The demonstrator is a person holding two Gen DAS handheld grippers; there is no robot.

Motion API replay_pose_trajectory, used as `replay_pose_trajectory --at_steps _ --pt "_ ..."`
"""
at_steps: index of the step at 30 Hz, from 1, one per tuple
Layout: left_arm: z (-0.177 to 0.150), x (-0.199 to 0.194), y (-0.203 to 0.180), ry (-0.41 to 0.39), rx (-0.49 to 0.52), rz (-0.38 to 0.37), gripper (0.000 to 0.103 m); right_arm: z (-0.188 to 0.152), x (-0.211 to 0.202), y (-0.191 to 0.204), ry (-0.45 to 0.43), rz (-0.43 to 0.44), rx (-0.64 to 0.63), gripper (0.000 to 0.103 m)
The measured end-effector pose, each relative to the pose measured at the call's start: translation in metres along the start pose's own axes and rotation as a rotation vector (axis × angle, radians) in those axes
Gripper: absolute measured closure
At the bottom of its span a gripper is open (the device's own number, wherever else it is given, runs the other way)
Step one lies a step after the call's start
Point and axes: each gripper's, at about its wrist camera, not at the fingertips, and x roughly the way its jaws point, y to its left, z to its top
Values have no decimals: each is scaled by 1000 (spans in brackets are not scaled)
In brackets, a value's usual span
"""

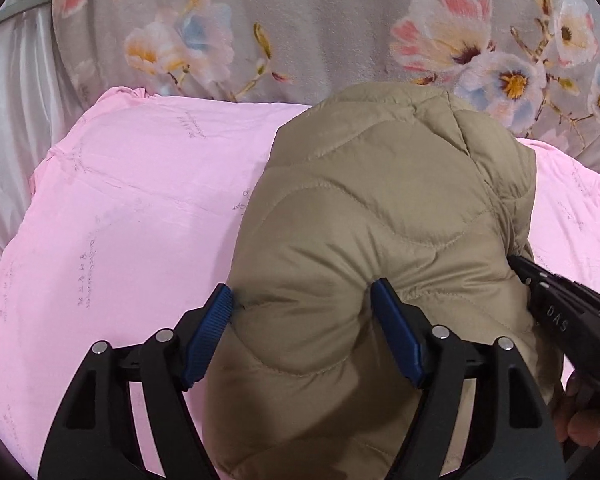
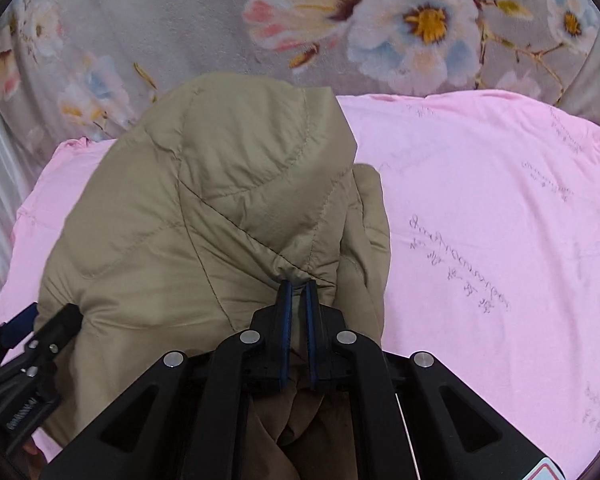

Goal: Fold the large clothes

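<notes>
One tan quilted jacket [image 1: 380, 208] hangs bunched over the pink sheet [image 1: 120, 220]; the left gripper [image 1: 304, 304] has its jaws spread wide around a puffy fold, pads touching it, while the right gripper [image 2: 298, 292] jaws pinch fabric tight

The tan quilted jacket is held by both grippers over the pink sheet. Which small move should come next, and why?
Probably carry the tan quilted jacket forward and lay it on the pink sheet. The right gripper pinches a fold and the left gripper squeezes a puffy bundle, so the jacket is gathered, not flat.
</notes>
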Motion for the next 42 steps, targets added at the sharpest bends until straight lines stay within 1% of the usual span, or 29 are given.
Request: replay_pose_trajectory --at_steps 4,6,8,9,10,11,12,13,14,15,17,20,22,24,26,27,30,33,36,38,40,42 --pt "-5 4 -12 -30 45 39 28 0 7 -1 13 -16 -15 100" --pt "-5 3 -14 -28 50 52 28 0 -3 2 17 -41 -21 98" --pt "-8 -7 -14 -23 48 49 29 -4 -21 9 -10 -82 -40 89" --pt "-11 -15 -14 -25 53 40 30 -11 -37 12 -47 -97 -65 88" --pt "-15 -20 -14 -28 56 34 30 -19 -53 14 -82 -115 -86 81" --pt "-22 -31 -14 -40 61 23 29 -31 -71 15 -120 -138 -103 64" --pt "-29 -39 -14 -52 64 15 27 -43 -85 15 -142 -145 -111 53" --pt "-39 -50 -14 -65 68 4 24 -52 -95 15 -153 -145 -113 39" --pt "-47 -58 -14 -76 71 -4 21 -67 -108 13 -159 -133 -112 34" --pt "-55 -65 -15 -86 73 -6 17 -81 -117 11 -158 -128 -106 32" --pt "-78 -81 -18 -112 83 10 14 -106 -130 6 -147 -143 -89 25" --pt "-115 -99 -25 -129 124 42 11 -143 -140 3 -104 -153 -71 21" --pt "-138 -105 -29 -112 153 63 11 -162 -142 3 -79 -154 -70 20" --pt "-155 -108 -30 -94 159 95 11 -179 -145 4 -62 -175 -74 20" --pt "-168 -111 -31 -82 169 107 11 -188 -148 4 -41 -175 -67 19" --pt "-172 -112 -30 -75 170 104 11 -191 -151 3 -42 -169 -61 19" --pt "-177 -119 -27 -91 146 115 9 -203 -159 5 -43 -164 -55 17" --pt "-180 -118 -23 -77 126 121 9 -208 -160 12 -40 -167 -78 17" --pt "-181 -115 -20 -64 98 137 9 -209 -162 19 -54 -162 -110 17" --pt "-182 -115 -18 -61 84 130 9 -208 -161 17 -55 -141 -107 17" --pt "-183 -116 -17 -69 83 130 9 -208 -161 15 -54 -131 -95 17" --pt "-183 -117 -19 -74 93 141 9 -208 -161 14 -54 -138 -86 17"
